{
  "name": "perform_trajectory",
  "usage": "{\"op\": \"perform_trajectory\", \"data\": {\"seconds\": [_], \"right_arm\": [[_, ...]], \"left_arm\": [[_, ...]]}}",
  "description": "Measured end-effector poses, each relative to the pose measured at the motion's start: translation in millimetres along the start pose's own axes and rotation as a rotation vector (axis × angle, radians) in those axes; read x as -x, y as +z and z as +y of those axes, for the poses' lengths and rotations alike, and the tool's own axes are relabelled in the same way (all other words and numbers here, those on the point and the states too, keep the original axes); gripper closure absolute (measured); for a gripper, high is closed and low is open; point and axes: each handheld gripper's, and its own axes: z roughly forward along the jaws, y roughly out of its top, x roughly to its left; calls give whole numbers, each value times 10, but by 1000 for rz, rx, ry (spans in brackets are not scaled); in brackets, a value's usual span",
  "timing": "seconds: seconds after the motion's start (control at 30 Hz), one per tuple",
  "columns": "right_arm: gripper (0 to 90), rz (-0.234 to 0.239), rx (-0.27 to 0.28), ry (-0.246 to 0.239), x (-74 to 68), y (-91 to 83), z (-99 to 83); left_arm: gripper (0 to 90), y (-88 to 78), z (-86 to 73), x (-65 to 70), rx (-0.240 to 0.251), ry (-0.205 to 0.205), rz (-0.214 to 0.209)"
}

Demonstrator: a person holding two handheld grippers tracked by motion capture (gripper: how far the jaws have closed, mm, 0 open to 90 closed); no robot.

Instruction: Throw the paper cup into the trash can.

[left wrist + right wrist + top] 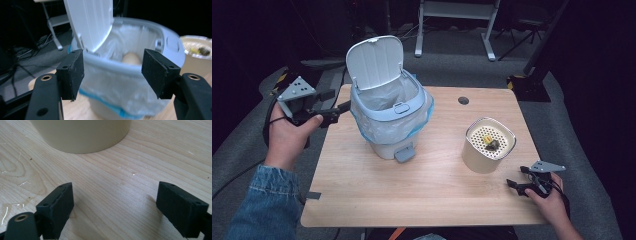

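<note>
A small white pedal bin (392, 120) stands on the wooden table (422, 195), its lid (376, 61) tipped up and a clear bag with a blue rim lining it. In the left gripper view a pale rounded thing (130, 58) lies inside the bin (140, 75). My left gripper (339, 112) hovers at the bin's left side, jaws open and empty (112, 72). A cream cylinder (488, 145) with a perforated top carries dark and yellow scraps (489, 143). My right gripper (513, 184) rests low near the table's front right, open (115, 207), facing the cylinder's base (82, 135).
The bin's foot pedal (404, 154) sticks out toward me. A round cable hole (463, 100) sits near the table's back edge. Beyond the table stands a white desk frame (457, 20) on grey carpet. Bare wood lies between the bin and the cylinder.
</note>
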Motion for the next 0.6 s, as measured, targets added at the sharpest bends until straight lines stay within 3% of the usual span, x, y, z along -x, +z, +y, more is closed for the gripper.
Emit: {"op": "perform_trajectory", "data": {"seconds": [0.23, 0.6], "right_arm": [[147, 0, 0, 0, 0, 0, 0], [147, 1, 0, 0, 0, 0, 0]], "left_arm": [[352, 120, 169, -84, 62, -3, -19], [329, 468, 374, -204, 76, -22, 63]]}}
